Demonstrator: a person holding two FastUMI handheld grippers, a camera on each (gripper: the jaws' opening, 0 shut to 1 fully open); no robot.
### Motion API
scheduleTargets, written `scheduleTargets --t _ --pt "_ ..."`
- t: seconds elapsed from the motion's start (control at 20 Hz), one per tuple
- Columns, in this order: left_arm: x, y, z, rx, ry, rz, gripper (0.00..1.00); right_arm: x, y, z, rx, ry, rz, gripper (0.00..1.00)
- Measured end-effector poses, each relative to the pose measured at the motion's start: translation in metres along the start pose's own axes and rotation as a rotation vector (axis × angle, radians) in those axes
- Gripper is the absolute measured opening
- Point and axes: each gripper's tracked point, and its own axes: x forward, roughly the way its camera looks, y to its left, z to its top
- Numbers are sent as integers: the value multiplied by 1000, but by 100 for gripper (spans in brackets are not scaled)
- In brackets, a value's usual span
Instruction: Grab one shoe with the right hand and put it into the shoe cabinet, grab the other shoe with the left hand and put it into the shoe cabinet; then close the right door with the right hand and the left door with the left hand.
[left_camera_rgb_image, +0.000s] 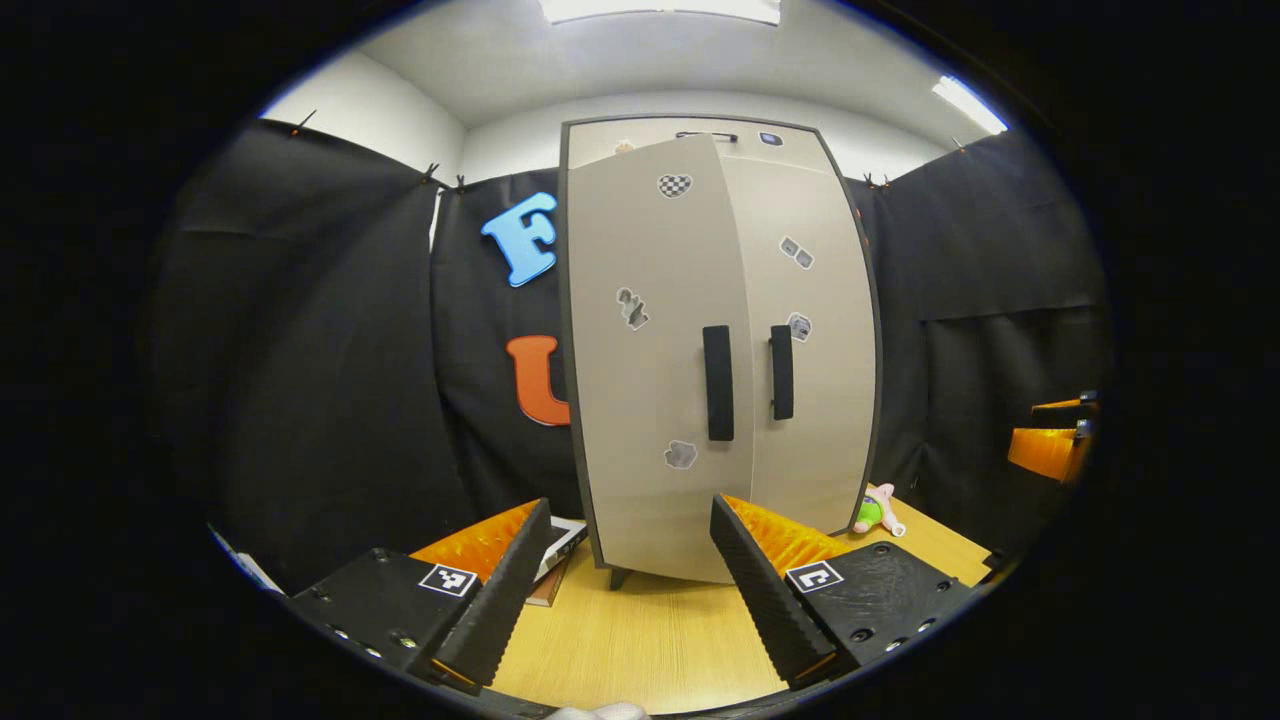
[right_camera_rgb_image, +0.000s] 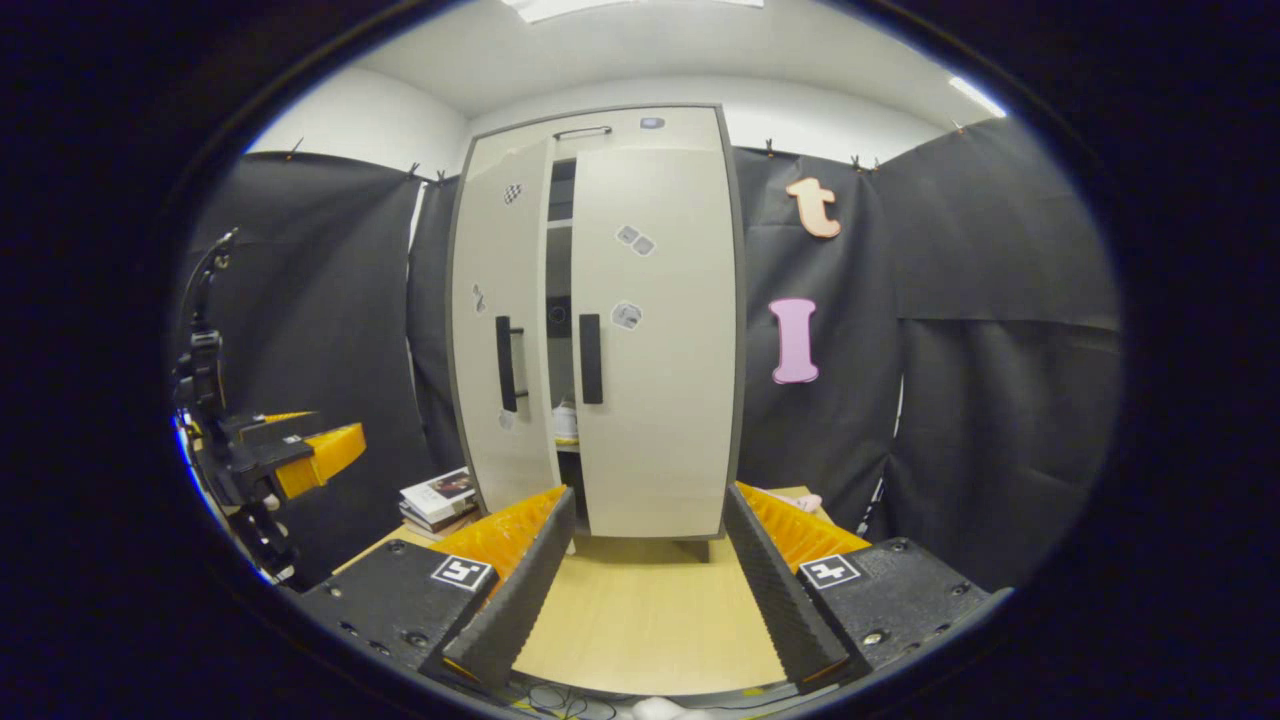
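Surface: pale wood table (right_camera_rgb_image: 640, 620) | Room: black-cloth walls, white ceiling | shoe cabinet (right_camera_rgb_image: 655, 330) stood on table, right door (right_camera_rgb_image: 655, 340) shut, left door (right_camera_rgb_image: 500, 330) ajar | left gripper (left_camera_rgb_image: 630, 590) jaws apart, empty | right gripper (right_camera_rgb_image: 645, 590) jaws apart, empty | books (right_camera_rgb_image: 440, 497) beside cabinet

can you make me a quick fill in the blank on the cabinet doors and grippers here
1. The left door of the cabinet stands slightly ____.
2. The right door is ____.
3. Both the left gripper and the right gripper are open and hold ____.
4. A stack of ____ lies left of the cabinet.

Missing words: ajar; closed; nothing; books
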Motion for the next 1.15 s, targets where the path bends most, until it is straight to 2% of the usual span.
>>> scheduleTargets --t 0.1,0.15,0.35,0.4,0.45,0.65,0.7,0.75,0.9,0.95,1.15 --pt "-9 7 -5 -27 17 8 100 -2 4 -1 5 1 -5 97" --pt "-12 9 -8 -28 22 12 96 -3 5 -1 5 2 -8 97" --pt "-18 20 -10 -14 30 17 96 -5 7 -3 0 2 -15 97" --pt "-19 21 -10 -17 32 19 100 -6 7 -3 -1 0 -15 97" --pt "-20 22 -9 -16 26 20 96 -7 9 -4 -5 1 -14 97" --pt "-24 20 0 -8 8 9 96 -9 12 -7 -11 7 -11 97" --pt "-25 19 3 -4 2 6 100 -10 12 -7 -8 6 -11 97" --pt "-25 19 5 0 -3 6 96 -11 13 -5 -6 1 -11 97" --pt "-27 17 6 9 -8 1 96 -13 12 -3 -7 -11 -17 97" --pt "-27 16 7 9 -10 1 100 -13 12 -2 -6 -13 -15 97" --pt "-28 17 8 18 -9 1 96 -13 15 -2 -7 -14 -10 97"
